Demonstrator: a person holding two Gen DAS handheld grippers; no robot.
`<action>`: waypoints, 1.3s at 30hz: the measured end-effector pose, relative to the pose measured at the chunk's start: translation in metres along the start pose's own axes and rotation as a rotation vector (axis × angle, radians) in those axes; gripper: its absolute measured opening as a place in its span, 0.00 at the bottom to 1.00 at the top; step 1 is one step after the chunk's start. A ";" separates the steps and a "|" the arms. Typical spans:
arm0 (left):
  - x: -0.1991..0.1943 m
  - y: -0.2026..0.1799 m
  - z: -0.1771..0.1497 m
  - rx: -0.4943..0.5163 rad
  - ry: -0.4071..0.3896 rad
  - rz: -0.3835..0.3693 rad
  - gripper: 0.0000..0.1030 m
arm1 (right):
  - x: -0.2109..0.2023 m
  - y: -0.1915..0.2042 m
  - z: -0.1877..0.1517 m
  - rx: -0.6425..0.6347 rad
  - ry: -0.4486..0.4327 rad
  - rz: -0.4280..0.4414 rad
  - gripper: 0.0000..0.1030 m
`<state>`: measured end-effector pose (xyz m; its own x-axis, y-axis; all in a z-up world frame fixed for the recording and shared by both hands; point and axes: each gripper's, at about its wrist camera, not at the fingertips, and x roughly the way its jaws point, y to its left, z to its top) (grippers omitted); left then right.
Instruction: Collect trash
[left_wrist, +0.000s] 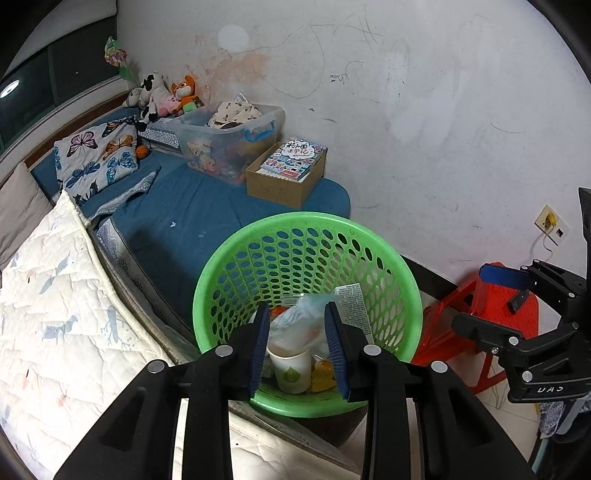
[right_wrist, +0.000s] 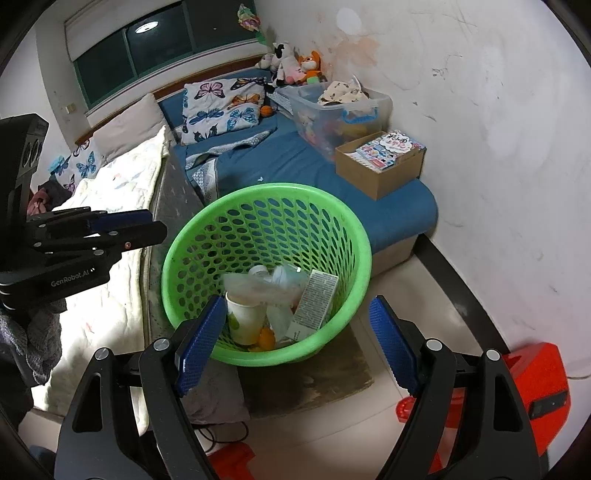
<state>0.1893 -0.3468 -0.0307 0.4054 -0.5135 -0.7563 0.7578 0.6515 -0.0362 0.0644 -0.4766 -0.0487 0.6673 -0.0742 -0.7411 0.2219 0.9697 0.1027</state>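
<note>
Blue ribbed pads are what's seen first: the left claw (left_wrist: 298, 345) is hung right over the mouth of the green basket (left_wrist: 207, 295), its pads parted narrowly with nothing pinched between them. No earlier picture is given, so all that can be said is that the gap is empty and the trash is lying below it.

The right claw (right_wrist: 299, 345) is held wide apart just at the near rim, also empty, so nothing is being carried on that side.

Inside the basket, the collected trash can be made out: a paper cup (right_wrist: 243, 317) standing at the near left, a crumpled clear plastic bag (right_wrist: 273, 284) behind it, a flat printed carton (right_wrist: 314, 302) leaned against the right wall, and something orange (right_wrist: 266, 339) at the bottom, too hidden to be named.

Judged from this, a drop-off looks like the step in hand. To do it well, the left claw should probably be lifted straight up, so the bag isn't snagged on a pad and dragged back out. The basket is light plastic, so the rim is best not bumped.

Further off, the blue bed (left_wrist: 177, 221) is seen, with a cardboard box (left_wrist: 284, 184) of books and a clear toy tub (left_wrist: 229, 144) against the wall. No obvious litter can be spotted there from these views.
</note>
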 end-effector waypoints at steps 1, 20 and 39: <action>-0.001 0.001 -0.001 -0.001 -0.001 -0.001 0.32 | 0.000 0.001 0.000 -0.003 0.000 -0.001 0.78; -0.057 0.037 -0.034 -0.084 -0.076 0.075 0.66 | -0.005 0.047 -0.008 -0.029 -0.015 0.061 0.80; -0.152 0.110 -0.110 -0.295 -0.181 0.208 0.90 | -0.026 0.130 -0.012 -0.071 -0.053 0.122 0.85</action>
<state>0.1544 -0.1356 0.0081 0.6381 -0.4264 -0.6411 0.4810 0.8709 -0.1006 0.0674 -0.3455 -0.0235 0.7233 0.0352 -0.6896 0.0870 0.9861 0.1415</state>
